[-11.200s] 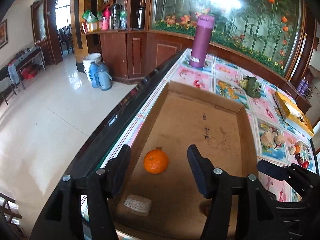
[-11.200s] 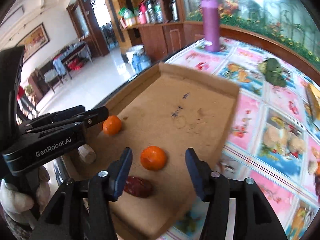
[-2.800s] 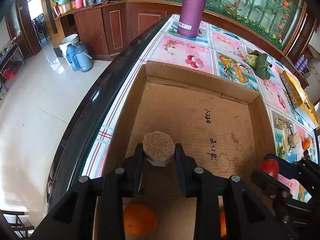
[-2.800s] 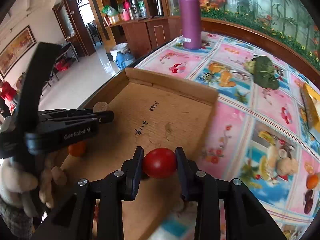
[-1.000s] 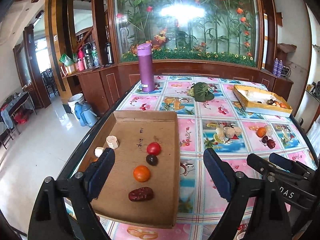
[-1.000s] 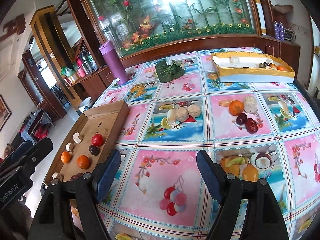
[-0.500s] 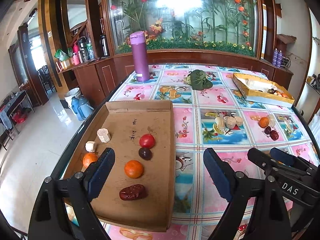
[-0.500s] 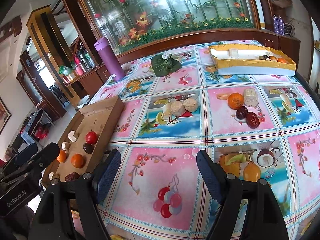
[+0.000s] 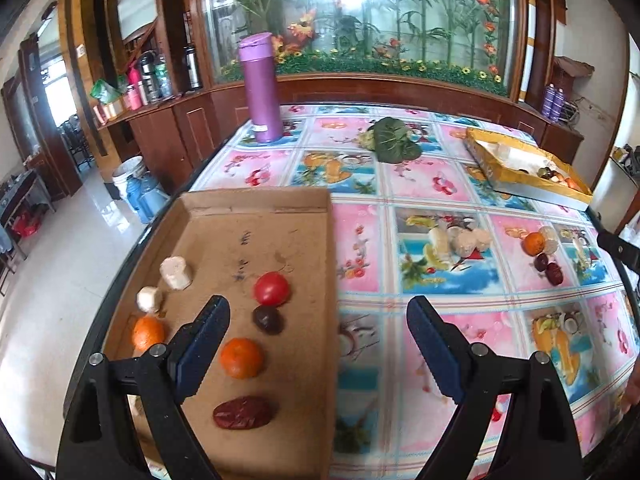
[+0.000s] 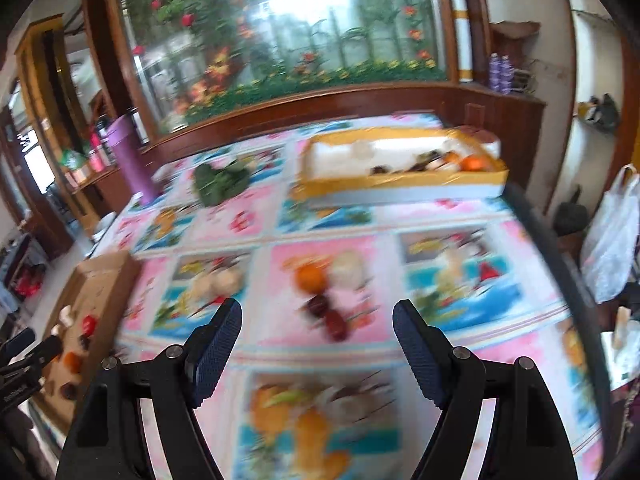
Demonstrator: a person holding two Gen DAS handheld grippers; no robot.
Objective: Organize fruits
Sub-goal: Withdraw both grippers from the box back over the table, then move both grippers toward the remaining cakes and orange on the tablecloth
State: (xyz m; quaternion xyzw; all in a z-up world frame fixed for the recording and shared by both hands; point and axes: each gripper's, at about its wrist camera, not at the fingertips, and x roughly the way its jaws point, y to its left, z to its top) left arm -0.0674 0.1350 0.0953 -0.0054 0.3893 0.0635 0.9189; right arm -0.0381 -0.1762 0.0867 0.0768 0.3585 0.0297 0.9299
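Left wrist view: my left gripper (image 9: 318, 350) has its fingers wide apart, nothing between them, held above the near edge of the cardboard tray (image 9: 330, 256). In the tray: red tomato (image 9: 271, 289), dark plum (image 9: 267, 319) just in front of it, orange (image 9: 241, 357) nearer me, red date (image 9: 244, 412) nearest. Along the tray's left side: two pale chunks (image 9: 175, 273), a second orange (image 9: 148, 332) below them, partly behind my left finger. On the floral tablecloth (image 9: 420, 184) to the right, loose fruit well apart from the tray: two pale pieces (image 9: 472, 241), then a cluster with an orange (image 9: 534, 242), a pale round piece and dark fruits touching. Yellow box (image 9: 524, 176) far right, purple bottle (image 9: 261, 87) at the back, green leaves (image 9: 394, 142) between them.

Right wrist view, blurred: my right gripper (image 10: 318, 352) is also spread open and empty, held over the tablecloth. Straight ahead between the fingers is the loose cluster: orange (image 10: 311, 277), pale piece (image 10: 348, 267) touching it, dark fruits (image 10: 326, 316) below. Yellow box (image 10: 400, 178) behind, holding fruit. Tray (image 10: 96, 280) far left with its fruit, too smeared to sort.
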